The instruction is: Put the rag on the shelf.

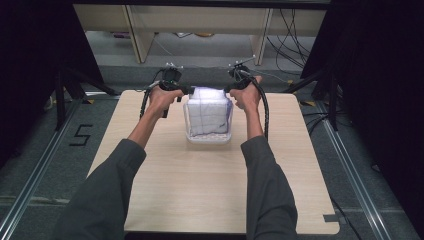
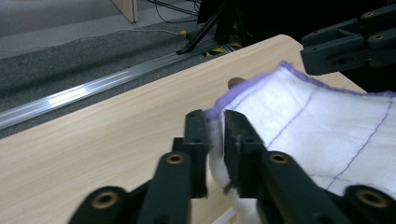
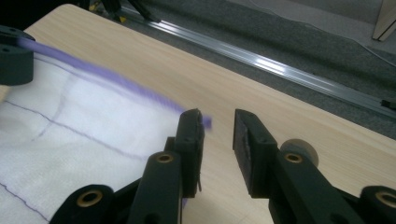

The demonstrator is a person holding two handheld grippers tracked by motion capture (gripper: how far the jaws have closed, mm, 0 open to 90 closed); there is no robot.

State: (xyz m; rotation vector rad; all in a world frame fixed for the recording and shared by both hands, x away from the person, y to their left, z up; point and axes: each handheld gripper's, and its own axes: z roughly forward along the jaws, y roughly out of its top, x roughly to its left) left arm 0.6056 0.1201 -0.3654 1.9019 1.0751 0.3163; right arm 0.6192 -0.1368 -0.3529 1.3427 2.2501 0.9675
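A white cloth (image 1: 207, 114) with thin purple lines and a purple hem is draped over and into a clear plastic box (image 1: 209, 136) at the table's middle back. My left gripper (image 1: 192, 91) is at the cloth's top left corner. In the left gripper view its jaws (image 2: 215, 122) stand close together with the cloth's (image 2: 327, 126) hemmed corner pinched between them. My right gripper (image 1: 227, 90) is at the top right corner. In the right gripper view its jaws (image 3: 218, 119) stand apart, and the blurred purple corner of the cloth (image 3: 84, 116) lies at the left fingertip (image 3: 191, 126) with nothing gripping it.
The light wooden table (image 1: 220, 190) has bare room in front of the box and on both sides. Metal floor rails (image 1: 30, 185) run along both sides of the table. Black stands (image 1: 65, 90) and cables (image 1: 290, 35) lie behind it, with wooden furniture legs (image 1: 137, 35) farther back.
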